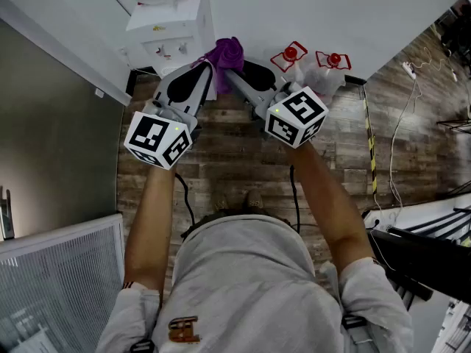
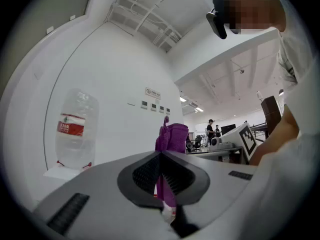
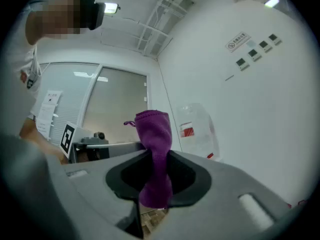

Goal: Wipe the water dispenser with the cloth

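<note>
1. Clamped on a purple cloth (image 1: 227, 52) by both left gripper (image 1: 209, 66) and right gripper (image 1: 229, 76), upper centre of head view.
2. Just left of it, upper left: white water dispenser (image 1: 168, 29), bottle (image 2: 75, 129) on top.

AHEAD: white wall (image 1: 331, 6) blocks | AHEAD-LEFT: water dispenser (image 1: 168, 28) against wall | AHEAD-RIGHT: red-handled parts (image 1: 291, 54) at wall foot | LEFT: grey wall (image 1: 51, 138) | BELOW: wood floor (image 1: 235, 164) open | RIGHT: cables (image 1: 397, 134) on floor | JAWS: both pairs filled by cloth (image 1: 227, 52)
</note>
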`<move>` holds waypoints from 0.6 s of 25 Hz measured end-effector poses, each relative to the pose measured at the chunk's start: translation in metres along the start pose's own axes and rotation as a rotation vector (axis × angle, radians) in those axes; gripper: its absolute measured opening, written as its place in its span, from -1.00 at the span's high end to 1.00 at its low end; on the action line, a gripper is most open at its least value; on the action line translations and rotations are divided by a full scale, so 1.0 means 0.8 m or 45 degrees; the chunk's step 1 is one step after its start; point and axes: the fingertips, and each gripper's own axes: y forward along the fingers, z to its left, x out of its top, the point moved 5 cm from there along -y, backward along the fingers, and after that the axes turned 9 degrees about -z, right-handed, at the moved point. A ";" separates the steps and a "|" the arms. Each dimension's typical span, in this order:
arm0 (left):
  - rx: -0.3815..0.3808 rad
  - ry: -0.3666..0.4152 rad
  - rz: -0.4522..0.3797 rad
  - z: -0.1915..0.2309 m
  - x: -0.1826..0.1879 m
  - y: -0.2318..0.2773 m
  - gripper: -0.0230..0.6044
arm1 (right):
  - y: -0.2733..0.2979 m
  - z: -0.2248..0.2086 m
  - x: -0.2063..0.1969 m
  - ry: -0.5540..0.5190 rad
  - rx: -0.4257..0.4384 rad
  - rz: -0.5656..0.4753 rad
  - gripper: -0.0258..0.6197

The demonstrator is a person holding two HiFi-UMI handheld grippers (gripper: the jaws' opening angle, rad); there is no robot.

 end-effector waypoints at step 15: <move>0.077 0.042 -0.002 -0.011 -0.017 0.021 0.93 | -0.015 -0.032 0.000 0.040 0.082 0.010 0.63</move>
